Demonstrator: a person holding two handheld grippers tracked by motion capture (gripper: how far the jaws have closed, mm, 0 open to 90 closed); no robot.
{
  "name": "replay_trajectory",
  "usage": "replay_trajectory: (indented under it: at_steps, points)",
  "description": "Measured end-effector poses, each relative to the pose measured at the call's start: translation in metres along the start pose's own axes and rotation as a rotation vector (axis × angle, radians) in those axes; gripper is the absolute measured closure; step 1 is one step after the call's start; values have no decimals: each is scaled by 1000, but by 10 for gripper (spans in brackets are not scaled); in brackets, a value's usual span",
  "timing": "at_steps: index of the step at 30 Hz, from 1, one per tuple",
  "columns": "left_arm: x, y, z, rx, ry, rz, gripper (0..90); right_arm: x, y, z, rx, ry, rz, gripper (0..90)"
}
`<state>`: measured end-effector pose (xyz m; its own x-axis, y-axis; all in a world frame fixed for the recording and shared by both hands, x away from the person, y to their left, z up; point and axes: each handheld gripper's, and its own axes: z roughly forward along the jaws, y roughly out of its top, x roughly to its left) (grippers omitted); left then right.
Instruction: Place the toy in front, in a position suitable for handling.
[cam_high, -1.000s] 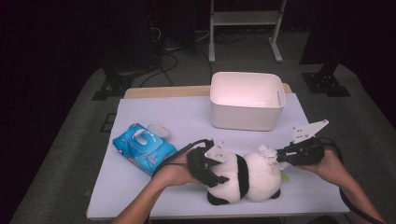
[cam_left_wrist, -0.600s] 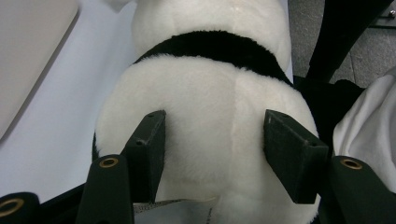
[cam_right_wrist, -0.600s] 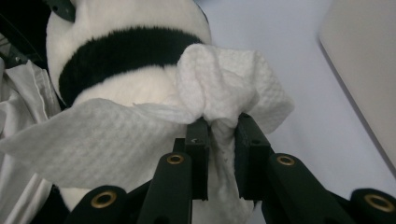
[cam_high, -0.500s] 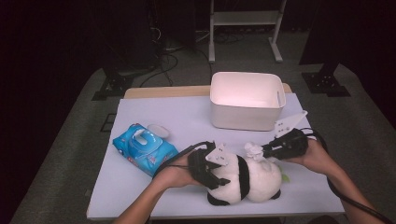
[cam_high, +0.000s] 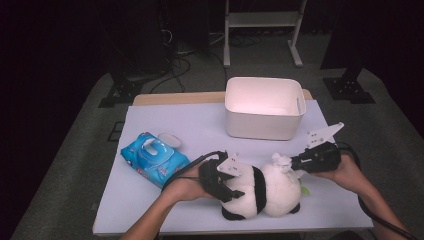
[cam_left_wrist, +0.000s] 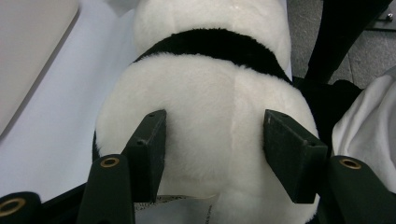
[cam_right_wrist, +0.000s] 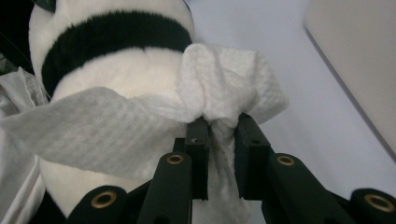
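A black-and-white panda plush (cam_high: 272, 192) lies on the pale table (cam_high: 200, 125) near its front edge. My left gripper (cam_high: 227, 182) comes in from the left and is shut on the plush's white end; in the left gripper view the pads (cam_left_wrist: 149, 149) press into the fur of the panda plush (cam_left_wrist: 210, 84) on both sides of my left gripper (cam_left_wrist: 212, 126). My right gripper (cam_high: 296, 164) is shut on a bunched white wipe (cam_high: 280, 161) that rests on top of the plush. In the right gripper view, the wipe (cam_right_wrist: 116, 126) drapes from my right gripper (cam_right_wrist: 222, 128) over the panda plush (cam_right_wrist: 116, 70).
A white plastic bin (cam_high: 264, 107) stands behind the plush at the back right. A blue pack of wet wipes (cam_high: 152, 159) lies at the left, with a small white lid (cam_high: 170, 140) beside it. The table's front edge is just below the plush.
My right gripper slid left over the plush with the wipe, then came back a little to the right. The left gripper and the plush stayed in place.
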<state>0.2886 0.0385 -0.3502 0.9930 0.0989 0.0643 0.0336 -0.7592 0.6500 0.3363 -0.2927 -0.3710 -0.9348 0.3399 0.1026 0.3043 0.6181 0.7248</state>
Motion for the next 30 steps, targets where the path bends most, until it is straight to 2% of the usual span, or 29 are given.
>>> replay_trajectory:
  at_steps: [5, 8, 12, 17, 21, 24, 30]
  points:
    - [4, -5, -1, -1, 1, -19, 412, -1, -24, -3, -24, 1, 43, 770]
    - [6, -7, -2, -4, 2, -35, 412, 2, -31, -4, -35, 5, 50, 769]
    - [9, -8, -1, -2, 7, -38, 412, 7, -28, -7, -33, -6, 31, 769]
    - [12, -12, -2, -25, 2, -71, 413, 15, -28, -11, -23, -9, 12, 769]
    - [13, -11, -1, -31, 3, -75, 412, 24, -36, -16, -30, -6, 18, 769]
    - [14, -7, 0, -17, 12, -65, 408, 30, -36, -18, -31, -5, 2, 769]
    - [15, -1, 2, -1, 20, -53, 398, 44, -15, -17, -17, -2, -70, 769]
